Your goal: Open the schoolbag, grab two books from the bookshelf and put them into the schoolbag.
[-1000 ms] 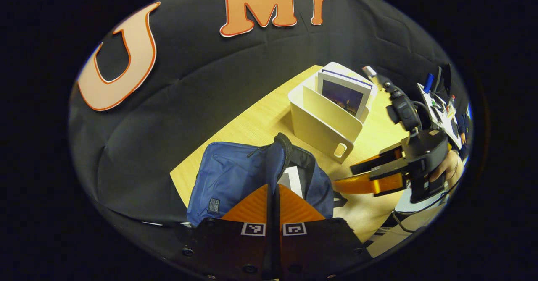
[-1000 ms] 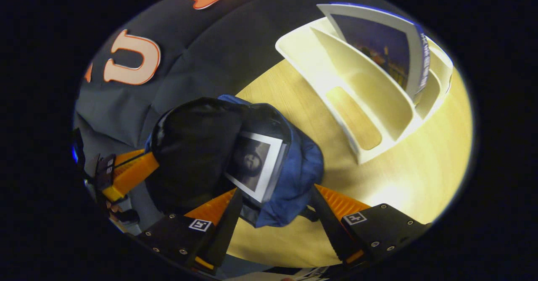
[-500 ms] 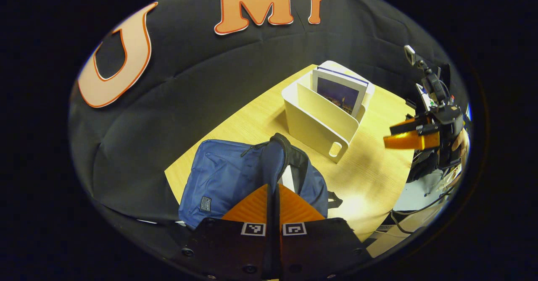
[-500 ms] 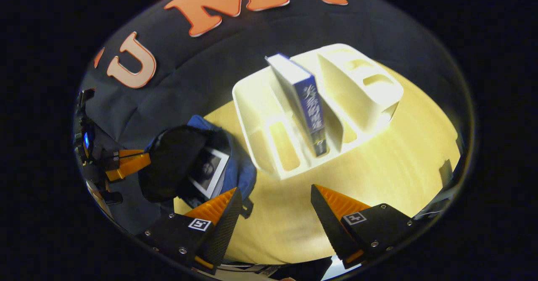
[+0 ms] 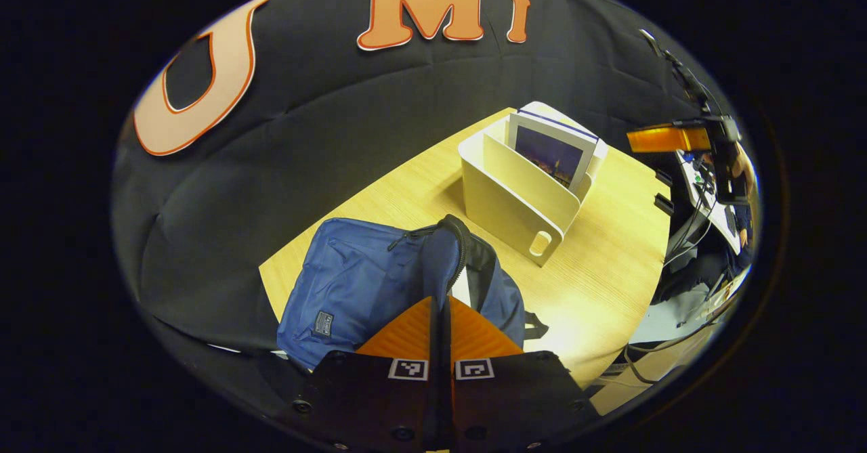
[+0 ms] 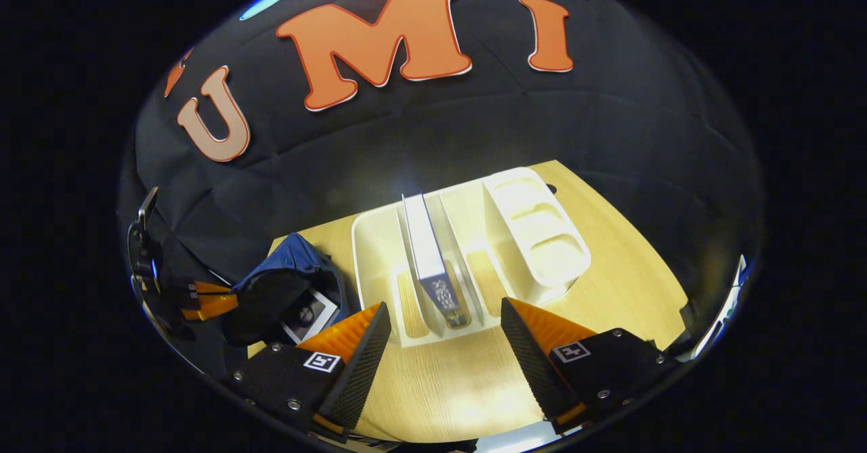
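Left gripper view shows the left gripper (image 5: 440, 304) with its two ribbed, wedge-shaped fingers pressed together on the raised flap of the schoolbag (image 5: 379, 284), a soft blue fabric bag with a zip along its dark-lined mouth. The bag lies on the pale wood-grain table (image 5: 609, 263), on the near side of the bookshelf (image 5: 518, 199). The bookshelf is a smooth cream plastic rack with upright dividers and an oval handle hole in its end wall. One book (image 5: 552, 152) with a dark picture cover and white border stands upright in a slot of the bookshelf. Beyond the bookshelf's far end, well above the table, the right gripper (image 5: 667, 138) hangs in the air.

In the right gripper view the right gripper (image 6: 443, 334) has its jaws wide apart and empty, facing the open end of the bookshelf (image 6: 467, 263), with the standing book (image 6: 430, 256) edge-on between its dividers. To the left of the bookshelf, the schoolbag (image 6: 288, 287) gapes open and a second book (image 6: 308, 312) with a white-framed cover lies inside its mouth. Nothing lies between the jaws and the bookshelf.

Compared with half a second ago, the right gripper has risen and squared up to the bookshelf, while the left gripper keeps its pinch on the flap.
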